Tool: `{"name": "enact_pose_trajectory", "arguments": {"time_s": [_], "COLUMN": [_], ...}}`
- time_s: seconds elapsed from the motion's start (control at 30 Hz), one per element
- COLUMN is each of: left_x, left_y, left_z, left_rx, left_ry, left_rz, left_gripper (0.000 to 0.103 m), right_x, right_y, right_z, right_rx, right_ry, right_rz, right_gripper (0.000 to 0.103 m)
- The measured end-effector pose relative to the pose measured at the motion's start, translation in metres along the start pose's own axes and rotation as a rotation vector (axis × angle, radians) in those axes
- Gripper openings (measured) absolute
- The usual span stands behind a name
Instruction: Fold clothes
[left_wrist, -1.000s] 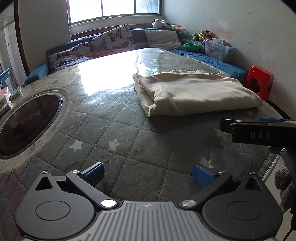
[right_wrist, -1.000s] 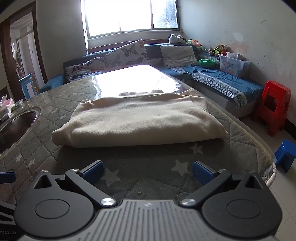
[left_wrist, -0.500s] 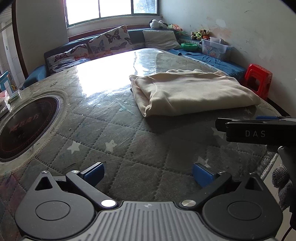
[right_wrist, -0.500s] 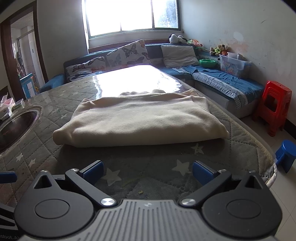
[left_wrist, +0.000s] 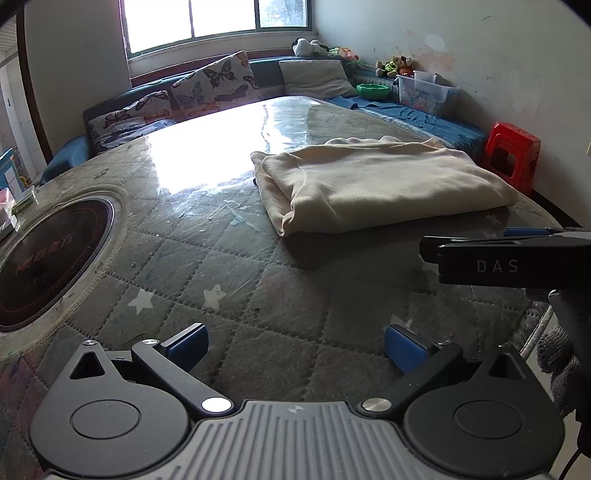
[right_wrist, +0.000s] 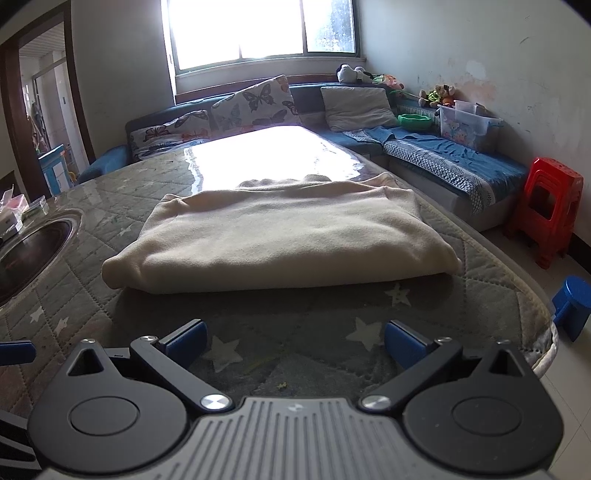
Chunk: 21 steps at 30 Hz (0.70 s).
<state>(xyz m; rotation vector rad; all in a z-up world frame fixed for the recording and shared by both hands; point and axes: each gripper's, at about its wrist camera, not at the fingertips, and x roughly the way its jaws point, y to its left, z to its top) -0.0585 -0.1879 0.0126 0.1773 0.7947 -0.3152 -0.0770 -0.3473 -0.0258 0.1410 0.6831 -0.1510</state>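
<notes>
A cream garment (left_wrist: 380, 188) lies folded into a thick rectangle on the quilted table (left_wrist: 229, 266), toward its right side. In the right wrist view the same garment (right_wrist: 280, 243) fills the middle, its folded edge facing me. My left gripper (left_wrist: 295, 345) hovers open over bare quilt, well short of the cloth and to its left. My right gripper (right_wrist: 295, 341) is open too, a short way before the garment's near edge, holding nothing. Its black body (left_wrist: 509, 260) also shows at the right of the left wrist view, with a gloved hand (left_wrist: 557, 369) below.
A round dark hotplate (left_wrist: 48, 254) is set into the table at the left. A sofa with butterfly cushions (right_wrist: 255, 103) wraps the far side. Red stool (right_wrist: 546, 210) and blue stool (right_wrist: 572, 306) stand on the floor right of the table edge.
Both grippers stay open and almost still. The views shift only slightly, and the garment has not moved.
</notes>
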Motion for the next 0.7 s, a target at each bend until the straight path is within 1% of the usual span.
{"name": "enact_pose_trajectory", "arguments": {"time_s": [0.2,0.6,0.7], "left_x": [0.002,0.005,0.006], "left_y": [0.001,0.009,0.012], "left_z": [0.002,0.007,0.008], "left_rx": [-0.001,-0.001,-0.006], "left_ry": [0.002,-0.017,-0.013], "left_rz": [-0.005,0.019,0.015], "left_gripper": [0.103,0.103,0.103], "right_x": [0.002,0.006,0.007], "right_y": [0.001,0.002,0.003], "right_z": [0.001,0.004,0.005], "right_rx": [-0.003,-0.008,-0.009], "right_ry": [0.003,0.006,0.007], "right_rz": [-0.003,-0.006,-0.005], "right_gripper": [0.103,0.103,0.103]}}
